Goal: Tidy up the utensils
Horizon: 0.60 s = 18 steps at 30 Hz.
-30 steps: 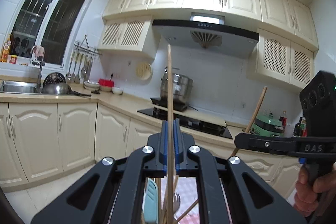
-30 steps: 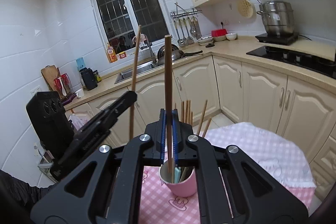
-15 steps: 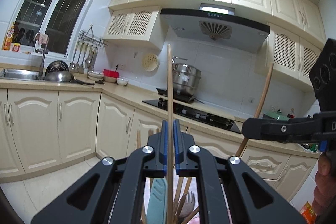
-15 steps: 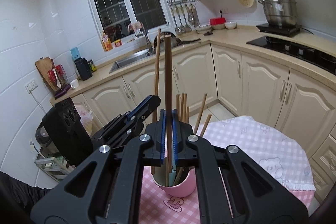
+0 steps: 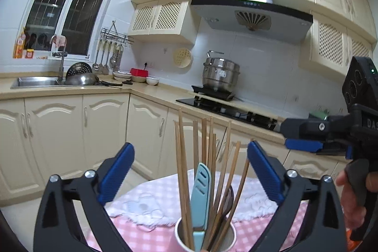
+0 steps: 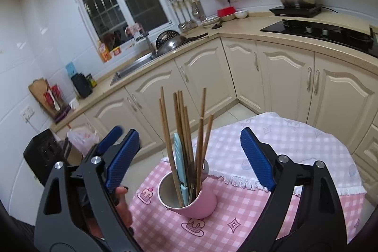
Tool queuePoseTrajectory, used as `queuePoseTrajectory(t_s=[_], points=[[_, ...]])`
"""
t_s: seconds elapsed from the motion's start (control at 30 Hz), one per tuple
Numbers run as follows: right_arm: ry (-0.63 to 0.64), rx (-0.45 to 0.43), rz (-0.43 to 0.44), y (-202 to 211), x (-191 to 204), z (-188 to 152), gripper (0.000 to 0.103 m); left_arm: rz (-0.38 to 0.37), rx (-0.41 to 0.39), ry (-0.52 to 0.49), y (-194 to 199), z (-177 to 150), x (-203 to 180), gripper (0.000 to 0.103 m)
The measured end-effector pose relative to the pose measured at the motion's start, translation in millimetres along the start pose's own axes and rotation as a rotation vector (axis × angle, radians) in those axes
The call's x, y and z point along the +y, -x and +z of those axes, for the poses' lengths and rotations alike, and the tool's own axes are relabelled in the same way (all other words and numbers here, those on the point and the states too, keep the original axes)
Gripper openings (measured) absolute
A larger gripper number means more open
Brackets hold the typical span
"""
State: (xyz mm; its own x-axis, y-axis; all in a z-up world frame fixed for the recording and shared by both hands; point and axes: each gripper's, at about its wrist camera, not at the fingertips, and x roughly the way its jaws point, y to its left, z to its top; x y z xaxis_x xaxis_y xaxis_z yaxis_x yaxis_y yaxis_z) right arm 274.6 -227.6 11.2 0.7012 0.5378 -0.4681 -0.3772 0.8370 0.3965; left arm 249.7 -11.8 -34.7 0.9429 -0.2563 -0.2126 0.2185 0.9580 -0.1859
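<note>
On the left, the left tongs gape wide, gripping nothing, above a pink cup. The cup stands on the checked cloth of a round table, toward its near-left edge, and is crowded with wooden chopsticks and a pale blue utensil. On the right, the right tongs gape wide and empty too. Likely best: lift both straight up, clear of the leaning sticks, so the cup doesn't tip.

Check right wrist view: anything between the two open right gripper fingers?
Yes. In the right wrist view the pink cup stands between the right gripper's spread fingers, holding wooden chopsticks and a light blue utensil. Neither finger touches them.
</note>
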Motion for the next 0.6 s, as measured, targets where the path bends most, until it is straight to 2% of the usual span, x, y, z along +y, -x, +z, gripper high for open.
queuePoseTrajectory(t_s=[0.03,0.27,0.6], points=[[-0.005,-0.007,-0.006,2.0,-1.3,-0.2,0.096,0.01,0.012,-0.013,3.1,1.8,-1.4,0.098],[-0.038,-0.024,-0.049,17.7,-0.6,-10.5,0.097,0.133,0.112,-0.097,28.7,12.5,-17.2,0.098],[0.03,-0.085,-0.134,62.0,36.2,-37.1,0.097,0.232,0.139,-0.093,99.7,25.9,-31.1,0.098]])
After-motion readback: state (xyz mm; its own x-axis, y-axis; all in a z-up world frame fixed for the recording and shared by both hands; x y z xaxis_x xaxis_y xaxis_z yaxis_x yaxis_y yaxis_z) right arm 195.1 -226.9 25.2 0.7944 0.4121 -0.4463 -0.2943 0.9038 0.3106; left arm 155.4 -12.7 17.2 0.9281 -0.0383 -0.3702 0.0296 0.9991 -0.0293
